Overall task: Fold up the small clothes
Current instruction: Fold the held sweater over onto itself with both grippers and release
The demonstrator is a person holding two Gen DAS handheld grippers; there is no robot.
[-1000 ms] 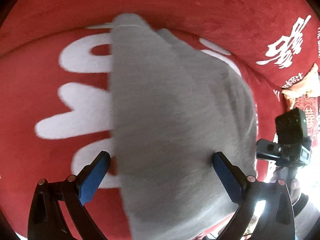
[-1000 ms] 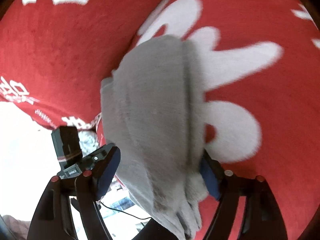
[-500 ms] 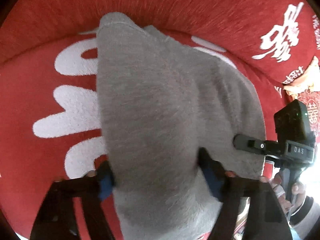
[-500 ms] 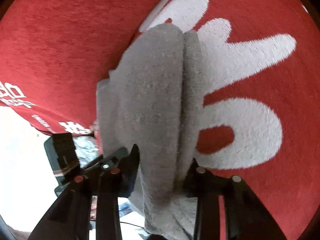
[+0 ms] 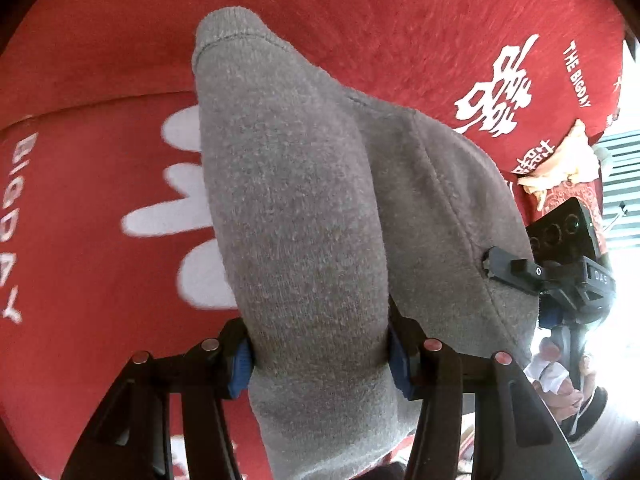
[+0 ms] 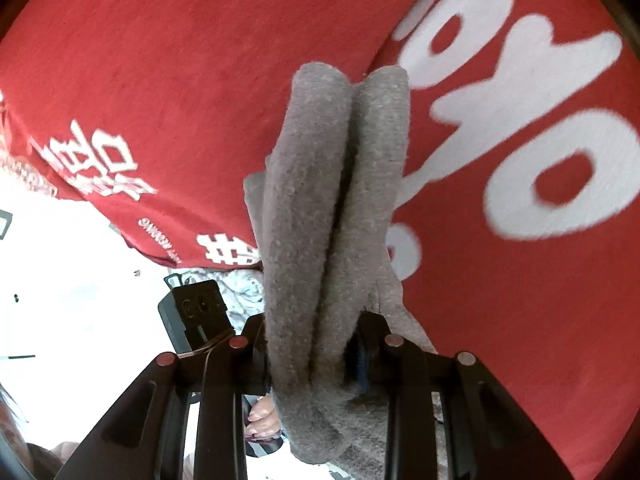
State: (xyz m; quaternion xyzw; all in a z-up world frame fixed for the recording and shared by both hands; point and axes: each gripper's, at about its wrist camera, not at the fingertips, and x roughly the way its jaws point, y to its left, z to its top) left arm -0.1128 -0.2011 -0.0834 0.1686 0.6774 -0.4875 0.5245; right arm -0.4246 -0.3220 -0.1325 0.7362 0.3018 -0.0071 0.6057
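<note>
Since a second ago both tools have gone from spread wide to pinched tight on the grey garment [image 5: 304, 220], and it has bunched into thick rolls. My left tool [image 5: 320, 354] clamps one thick fold; my right tool [image 6: 310, 354] squeezes two layers side by side. The garment runs forward from between each tool's fingers, over the red printed cloth [image 5: 80, 240] beneath, whose edges I cannot place. I'd keep both grips firm and level, carrying the fold over evenly so the layers don't slip apart.
</note>
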